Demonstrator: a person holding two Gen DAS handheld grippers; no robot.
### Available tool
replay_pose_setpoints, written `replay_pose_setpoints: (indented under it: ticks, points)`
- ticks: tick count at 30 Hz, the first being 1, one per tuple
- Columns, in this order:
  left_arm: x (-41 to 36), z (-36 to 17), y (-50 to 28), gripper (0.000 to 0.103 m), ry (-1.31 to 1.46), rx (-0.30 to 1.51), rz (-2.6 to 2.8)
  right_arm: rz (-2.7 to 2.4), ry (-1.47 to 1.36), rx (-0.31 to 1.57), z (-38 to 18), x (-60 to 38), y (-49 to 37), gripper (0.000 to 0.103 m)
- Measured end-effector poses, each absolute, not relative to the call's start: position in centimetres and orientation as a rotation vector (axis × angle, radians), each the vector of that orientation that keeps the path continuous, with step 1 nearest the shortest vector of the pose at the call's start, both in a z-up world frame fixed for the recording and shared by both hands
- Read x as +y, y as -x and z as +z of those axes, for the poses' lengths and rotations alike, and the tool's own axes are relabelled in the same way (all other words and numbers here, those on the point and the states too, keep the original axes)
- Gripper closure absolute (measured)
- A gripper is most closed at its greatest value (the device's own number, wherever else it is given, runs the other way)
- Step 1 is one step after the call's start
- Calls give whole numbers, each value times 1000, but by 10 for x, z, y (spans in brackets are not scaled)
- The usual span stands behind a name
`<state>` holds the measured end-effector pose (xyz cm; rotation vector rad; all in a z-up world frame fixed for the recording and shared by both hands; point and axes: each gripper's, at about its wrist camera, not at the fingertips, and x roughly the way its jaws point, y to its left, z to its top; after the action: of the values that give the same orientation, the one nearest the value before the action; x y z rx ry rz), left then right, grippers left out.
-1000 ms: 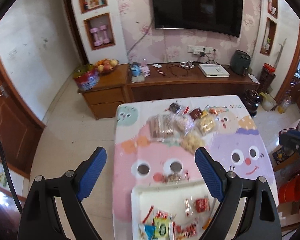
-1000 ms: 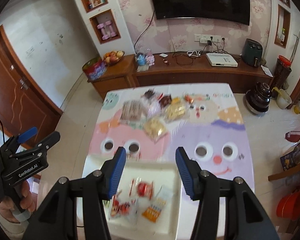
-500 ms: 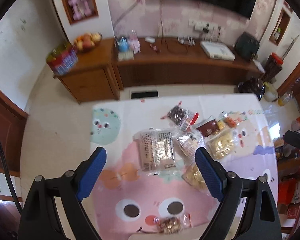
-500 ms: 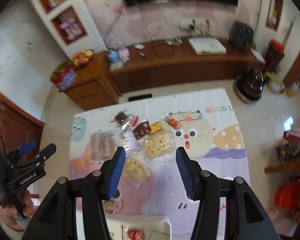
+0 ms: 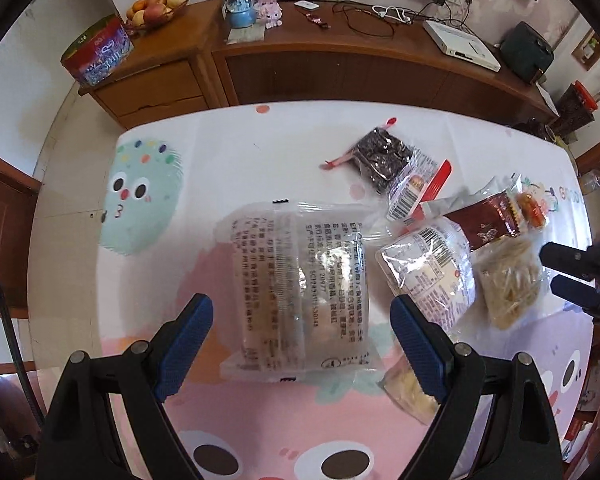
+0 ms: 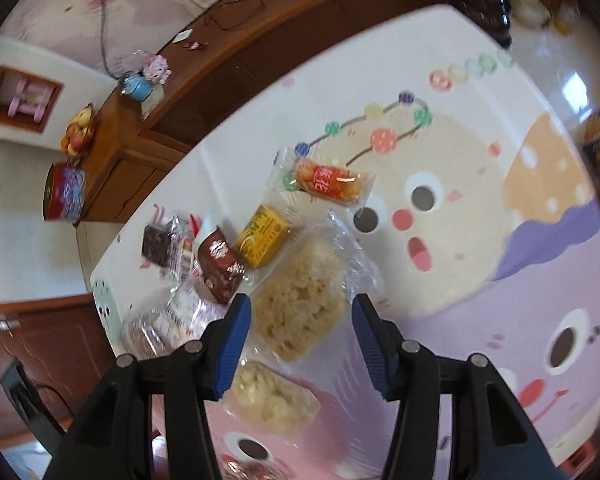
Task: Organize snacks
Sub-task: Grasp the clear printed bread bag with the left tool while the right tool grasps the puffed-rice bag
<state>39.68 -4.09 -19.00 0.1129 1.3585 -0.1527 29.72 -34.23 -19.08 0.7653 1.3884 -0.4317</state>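
Both grippers point down at the table (image 5: 228,136) with nothing in them. Left gripper (image 5: 300,340) has its jaws spread wide, straddling the big clear cake pack (image 5: 300,284); right gripper (image 6: 300,340) is about half open over the noodle-like snack pack (image 6: 300,300), pads clear of it on both sides.

What worries me is the crowding. The packs lie overlapped (the barcode pack (image 5: 428,268) touches the cake pack's edge), so a jaw could pinch a neighbour's film and drag it along. Slippery wrappers may also slide out of a shallow grip.

A second ago both cameras looked out across the room, TV and white tray in view; now they have dropped close over the pile, the tray gone from sight, and the right one has rolled, tilting its picture.
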Motion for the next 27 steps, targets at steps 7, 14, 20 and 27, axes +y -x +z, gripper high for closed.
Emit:
replay_pose_setpoints:
  ticks: [7,14,20,27]
  points:
    - [-45,-208,-401,13,-129,1381,-129,-522,-705,1438,-208,-329,-311,46]
    - [-36,-228,-406,13,-89,1428,-105,-576,-556,1531,-220,-309,-331,33]
    - [-40,-233,-403,18,-94,1433,-111,-597,-406,1619,-241,-287,-337,32]
    - [-34,-229,-389,35,-90,1394,-144,-522,-330,1577,-237,-273,-319,49]
